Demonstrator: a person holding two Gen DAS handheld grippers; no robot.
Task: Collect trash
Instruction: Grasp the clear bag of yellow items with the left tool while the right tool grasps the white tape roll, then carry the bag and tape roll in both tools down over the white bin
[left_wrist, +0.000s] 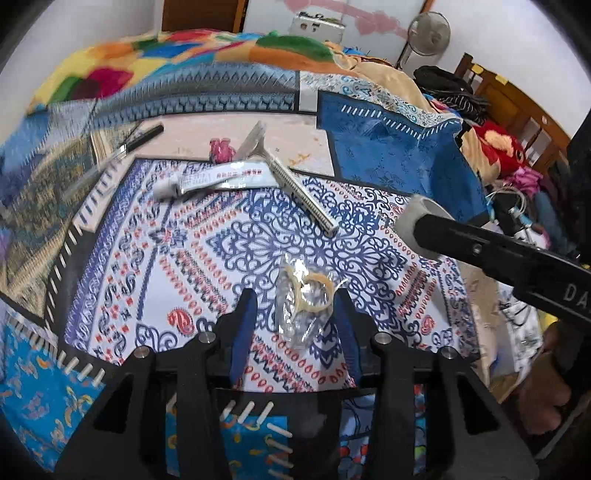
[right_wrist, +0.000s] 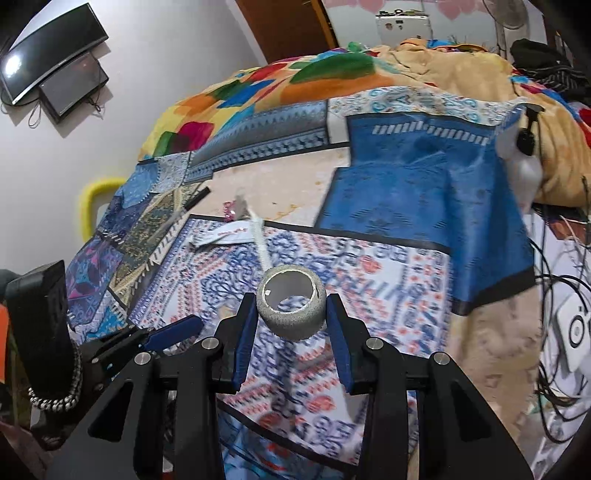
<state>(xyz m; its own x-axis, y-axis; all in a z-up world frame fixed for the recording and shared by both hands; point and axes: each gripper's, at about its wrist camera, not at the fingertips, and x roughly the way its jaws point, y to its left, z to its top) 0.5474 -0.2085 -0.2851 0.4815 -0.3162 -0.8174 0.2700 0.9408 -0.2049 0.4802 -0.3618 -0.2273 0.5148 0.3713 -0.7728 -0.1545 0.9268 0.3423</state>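
While the grey roll (right_wrist: 291, 312) is clamped in the right tongs (right_wrist: 291, 314), the clear wrapper (left_wrist: 303, 306) on the bed (left_wrist: 388, 155) lies between the wide left tongs (left_wrist: 295, 306); these should be closed gently around its crumpled middle.

A bed covered by a patchwork spread (left_wrist: 236, 236) of blue, white and red prints, with small items lying on it.

On the spread lie a white squeezed tube (left_wrist: 218, 181), a ridged silver stick (left_wrist: 303, 195) crossing its end, a crumpled clear wrapper (left_wrist: 304, 302), a pink scrap (left_wrist: 221, 149) and a black pen (left_wrist: 142, 138). A bright blanket (left_wrist: 155, 59) is heaped behind.
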